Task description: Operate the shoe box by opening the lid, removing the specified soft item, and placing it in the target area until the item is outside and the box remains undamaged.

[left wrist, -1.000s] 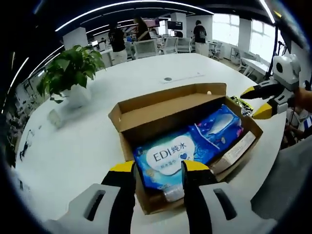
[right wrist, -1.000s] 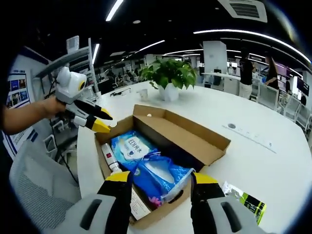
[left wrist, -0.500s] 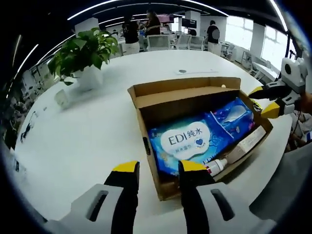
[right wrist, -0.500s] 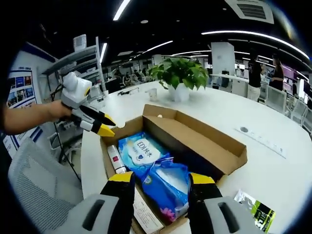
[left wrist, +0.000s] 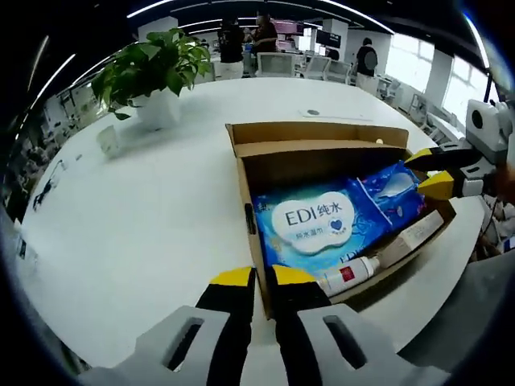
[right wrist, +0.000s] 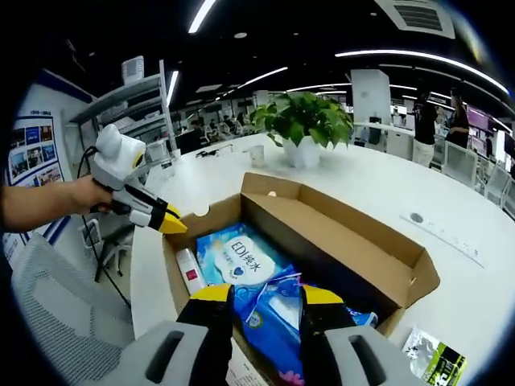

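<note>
Two wipe packs [left wrist: 314, 221] in open shoe box [left wrist: 322, 133]; left gripper [left wrist: 253, 277] fingers pressed on box wall, right gripper [right wrist: 261, 293] fingers pinching the darker blue pack [right wrist: 278, 318].

"EDI 纯水" stands on the blue wipes pack [left wrist: 315, 223] [right wrist: 245, 260] — other print is unreadable.

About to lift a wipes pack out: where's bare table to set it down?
Broad bare white table between the open box and the potted plant, also beyond the box's far flap. Crowded: inside the box, and the snack packet by its corner.
</note>
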